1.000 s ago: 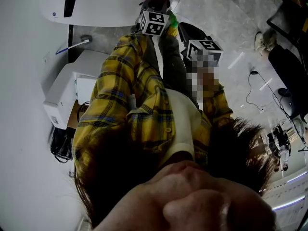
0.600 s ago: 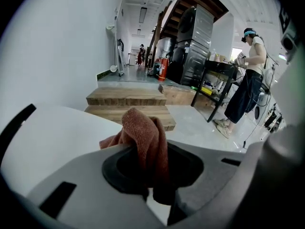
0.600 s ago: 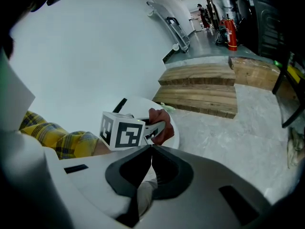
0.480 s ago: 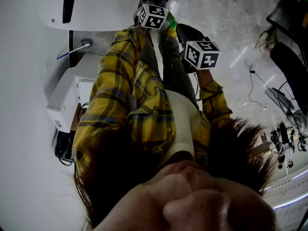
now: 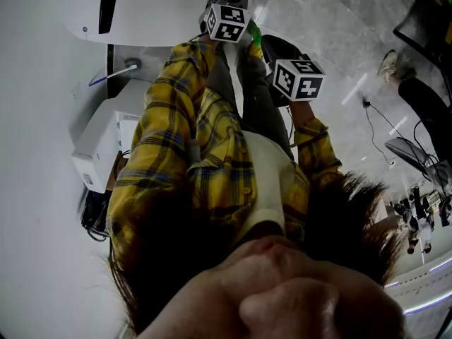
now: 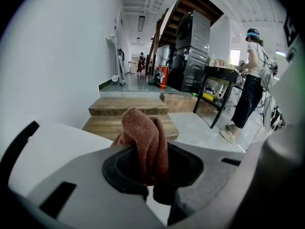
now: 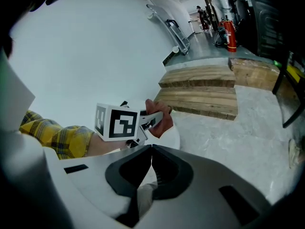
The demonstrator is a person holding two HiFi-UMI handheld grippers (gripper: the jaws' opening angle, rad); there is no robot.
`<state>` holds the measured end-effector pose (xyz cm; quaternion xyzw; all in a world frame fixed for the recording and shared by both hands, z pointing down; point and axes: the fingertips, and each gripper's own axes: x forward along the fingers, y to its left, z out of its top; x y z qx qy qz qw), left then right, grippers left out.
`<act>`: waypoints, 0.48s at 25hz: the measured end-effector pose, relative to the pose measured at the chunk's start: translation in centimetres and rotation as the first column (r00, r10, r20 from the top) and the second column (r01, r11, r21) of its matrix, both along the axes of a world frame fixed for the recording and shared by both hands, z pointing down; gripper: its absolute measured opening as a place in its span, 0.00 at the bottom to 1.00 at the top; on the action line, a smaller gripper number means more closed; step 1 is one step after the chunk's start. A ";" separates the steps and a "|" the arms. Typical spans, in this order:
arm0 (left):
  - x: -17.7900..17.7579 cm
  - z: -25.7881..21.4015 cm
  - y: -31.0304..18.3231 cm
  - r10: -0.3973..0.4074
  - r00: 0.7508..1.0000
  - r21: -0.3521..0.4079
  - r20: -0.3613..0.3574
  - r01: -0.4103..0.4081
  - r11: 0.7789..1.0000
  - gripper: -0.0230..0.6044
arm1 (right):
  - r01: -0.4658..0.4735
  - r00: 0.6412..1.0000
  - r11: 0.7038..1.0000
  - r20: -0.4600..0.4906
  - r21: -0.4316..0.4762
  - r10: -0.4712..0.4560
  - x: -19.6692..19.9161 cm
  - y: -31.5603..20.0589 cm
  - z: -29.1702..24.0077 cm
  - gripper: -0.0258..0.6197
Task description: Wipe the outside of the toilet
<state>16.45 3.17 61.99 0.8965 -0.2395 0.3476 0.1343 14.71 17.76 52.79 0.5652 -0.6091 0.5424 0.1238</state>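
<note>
Head view steeply down; both gripper views toward shared wooden steps (image 6: 127, 106).

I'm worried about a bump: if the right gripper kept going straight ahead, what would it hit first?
Probably the left gripper, which holds a reddish cloth just ahead of it. Depth is hard to judge.

wooden steps (image 6: 127, 109) | standing person (image 6: 250, 87) | red cylinder (image 6: 163, 78), perhaps extinguisher

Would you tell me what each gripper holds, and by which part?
The left gripper pinches a rust-brown terry cloth by a bunched fold; the right gripper, shut, holds nothing.
</note>
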 end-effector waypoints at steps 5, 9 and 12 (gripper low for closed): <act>-0.4 -2.8 -0.1 0.009 1.000 0.024 -0.028 -0.008 1.000 0.19 | -0.014 1.000 1.000 0.011 0.026 0.014 -0.2 -0.7 -0.8 0.08; -1.1 -4.8 -0.3 0.009 0.999 0.042 -0.038 -0.007 0.999 0.19 | -0.022 1.000 0.998 0.010 0.051 0.021 -0.2 -1.5 -1.5 0.08; -2.0 -6.2 -0.7 -0.004 0.999 0.056 -0.044 0.007 0.998 0.19 | -0.032 0.999 0.997 0.006 0.075 0.032 -0.2 -2.3 -2.0 0.08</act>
